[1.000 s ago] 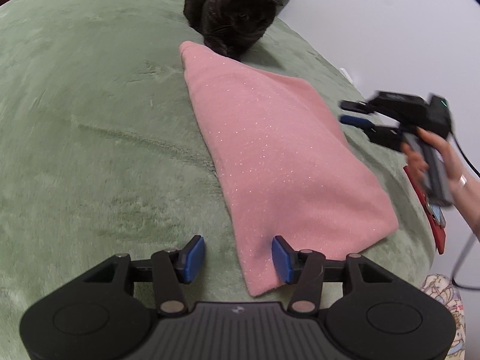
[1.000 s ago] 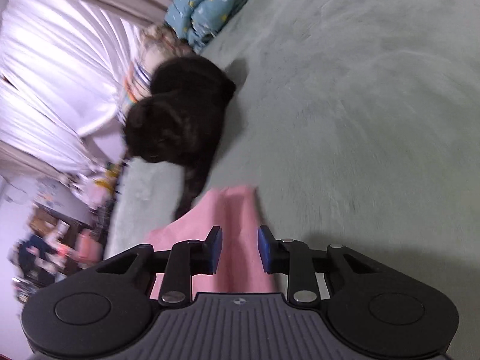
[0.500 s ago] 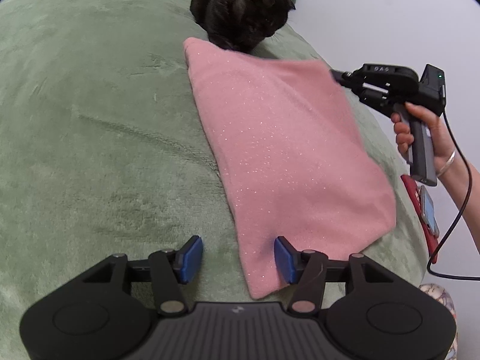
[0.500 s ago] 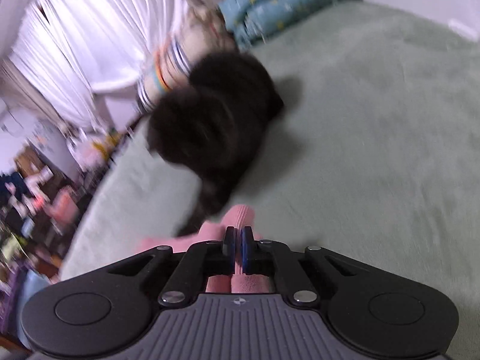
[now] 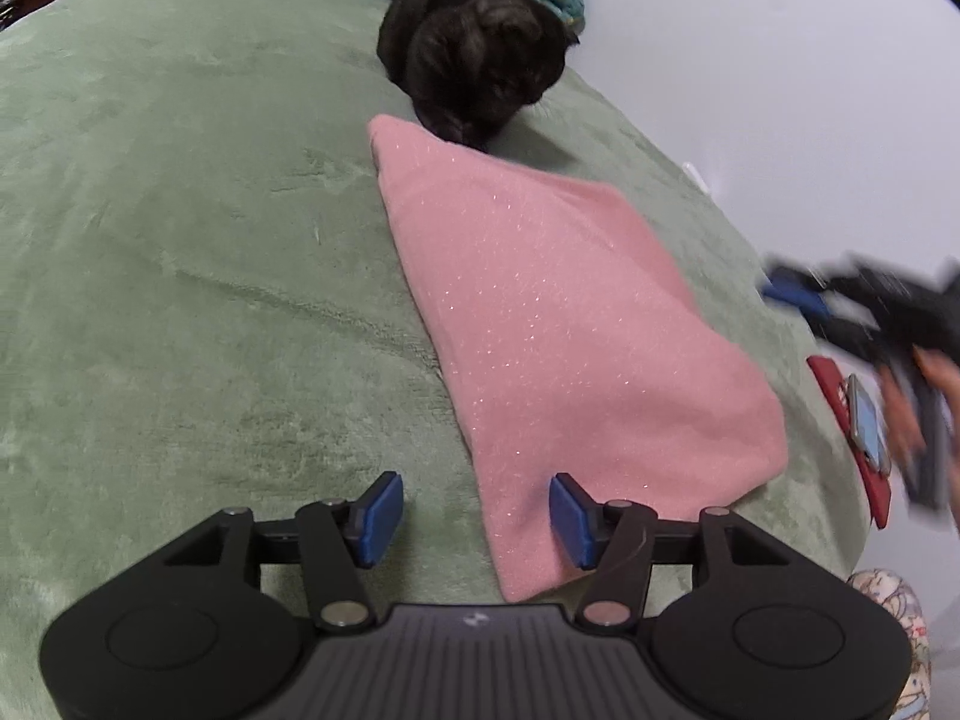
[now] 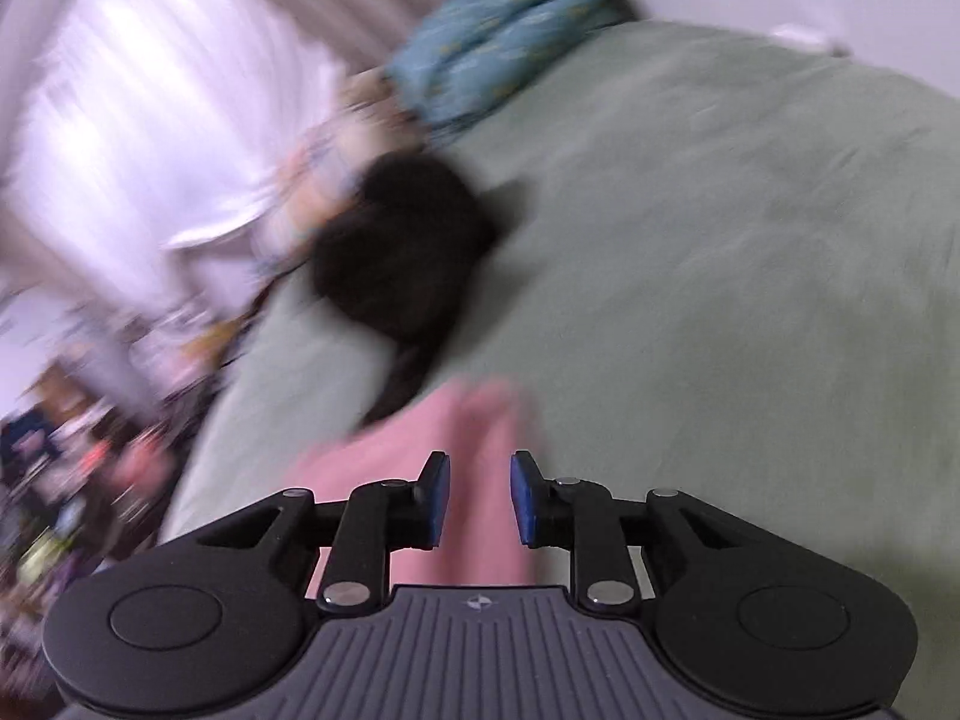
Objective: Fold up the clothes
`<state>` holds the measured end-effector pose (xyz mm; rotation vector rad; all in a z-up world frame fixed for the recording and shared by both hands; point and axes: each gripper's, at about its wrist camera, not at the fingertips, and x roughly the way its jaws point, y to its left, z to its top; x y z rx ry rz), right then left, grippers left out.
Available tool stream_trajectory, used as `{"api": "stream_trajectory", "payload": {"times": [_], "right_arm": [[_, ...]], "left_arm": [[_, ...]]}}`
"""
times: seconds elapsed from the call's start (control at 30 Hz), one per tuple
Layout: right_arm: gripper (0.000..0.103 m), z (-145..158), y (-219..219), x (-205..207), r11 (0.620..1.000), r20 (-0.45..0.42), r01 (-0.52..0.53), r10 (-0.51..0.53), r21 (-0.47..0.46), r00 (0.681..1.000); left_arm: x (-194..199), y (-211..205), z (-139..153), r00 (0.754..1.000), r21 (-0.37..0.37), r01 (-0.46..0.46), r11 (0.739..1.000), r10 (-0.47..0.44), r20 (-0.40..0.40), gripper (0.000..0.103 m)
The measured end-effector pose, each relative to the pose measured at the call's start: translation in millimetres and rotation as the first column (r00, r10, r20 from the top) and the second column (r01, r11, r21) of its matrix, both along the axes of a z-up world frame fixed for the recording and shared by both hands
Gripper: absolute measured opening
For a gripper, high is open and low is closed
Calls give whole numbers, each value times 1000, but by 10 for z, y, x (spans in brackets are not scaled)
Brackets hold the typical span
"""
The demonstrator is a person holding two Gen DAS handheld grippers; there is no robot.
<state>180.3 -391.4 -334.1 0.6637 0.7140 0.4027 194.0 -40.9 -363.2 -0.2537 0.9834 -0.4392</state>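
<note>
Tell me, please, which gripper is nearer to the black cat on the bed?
Right. The right gripper is open over the pink cloth's far end, just short of the black cat. The left gripper hangs open at the cloth's near corner, the whole cloth away.

The blanket (image 5: 180, 276) left of the pink cloth (image 5: 570, 324) lies bare — passage is offered there. The far end is blocked by a black cat (image 5: 480, 54) touching the cloth's far corner. At the right edge a phone (image 5: 867, 426) on a red case (image 5: 840, 396) narrows the way — the wall (image 5: 780, 90) rises beyond.
</note>
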Motion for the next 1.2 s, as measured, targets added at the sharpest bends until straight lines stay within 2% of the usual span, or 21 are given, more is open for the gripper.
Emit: {"api": "stream_trajectory", "payload": {"times": [0.13, 0.17, 0.2, 0.23, 0.27, 0.3, 0.37, 0.43, 0.47, 0.5, 0.57, 0.67, 0.73, 0.87, 0.9, 0.97, 1.03, 1.07, 1.13, 1.17, 1.2], "right_arm": [[37, -233, 365, -436, 999, -3, 35, -34, 31, 999], [37, -386, 381, -481, 995, -52, 99, -98, 9, 994], [27, -540, 396, -526, 987, -100, 161, -161, -14, 982], [19, -725, 312, -567, 979, -142, 199, -190, 48, 971], [2, -763, 280, -585, 974, -148, 215, -203, 70, 968], [0, -851, 160, -647, 960, -194, 254, -229, 117, 954], [0, -803, 82, -726, 955, -203, 268, -240, 123, 949], [12, -684, 95, -772, 956, -194, 281, -262, 77, 945], [43, -443, 174, -844, 956, -157, 292, -290, -8, 944], [60, -349, 234, -883, 955, -125, 296, -298, -30, 947], [60, -52, 507, -973, 962, -6, 253, -256, -105, 967], [58, 25, 882, -919, 955, 39, 186, -182, -232, 982], [58, 55, 1133, -871, 923, 59, 184, -174, -337, 983], [58, -45, 1501, -832, 823, 67, 183, -174, -538, 982], [58, -101, 1629, -804, 766, 49, 147, -150, -626, 987], [60, -164, 1688, -811, 732, 28, 120, -136, -670, 990], [69, -269, 1725, -882, 685, 24, 111, -135, -720, 991], [77, -284, 1748, -884, 685, 20, 111, -139, -720, 990], [82, -353, 1699, -936, 680, -5, 105, -159, -725, 987], [83, -434, 1611, -967, 703, -67, 71, -167, -708, 984], [83, -433, 1585, -1008, 710, -45, 82, -159, -699, 986]], "left_arm": [[-65, -67, -136, 1000, 14, -19, 1000, 18, 23, 57], [-93, -64, -179, 999, 8, -28, 1000, 28, 32, 58], [-110, -55, -189, 999, 2, -33, 999, 32, 41, 58], [-133, -47, -195, 998, -2, -34, 999, 34, 49, 58], [-158, -49, -195, 998, 1, -31, 1000, 31, 56, 58], [-172, -55, -187, 998, 9, -27, 1000, 26, 60, 58], [-223, -70, -140, 998, 39, -14, 999, 11, 62, 58], [-254, -65, -102, 998, 46, -19, 999, 17, 55, 58], [-298, -55, -57, 998, 46, -36, 998, 33, 49, 58], [-334, -50, -22, 998, 48, -51, 998, 48, 50, 58], [-413, -92, 60, 994, 89, -90, 992, 84, 71, 60], [-461, -208, 118, 992, 155, -114, 981, 102, 80, 66], [-490, -286, 140, 990, 196, -123, 973, 107, 93, 69], [-500, -370, 159, 990, 226, -130, 966, 112, 87, 70], [-508, -375, 169, 990, 225, -133, 965, 116, 86, 70], [-482, -392, 164, 989, 227, -135, 964, 118, 87, 70], [-449, -418, 145, 990, 236, -133, 963, 117, 80, 71], [-440, -423, 135, 990, 239, -133, 962, 118, 75, 71], [-433, -415, 106, 991, 237, -133, 962, 122, 61, 71], [-437, -392, 85, 991, 230, -135, 964, 127, 51, 71], [-452, -347, 68, 990, 218, -139, 966, 133, 42, 71]]}}
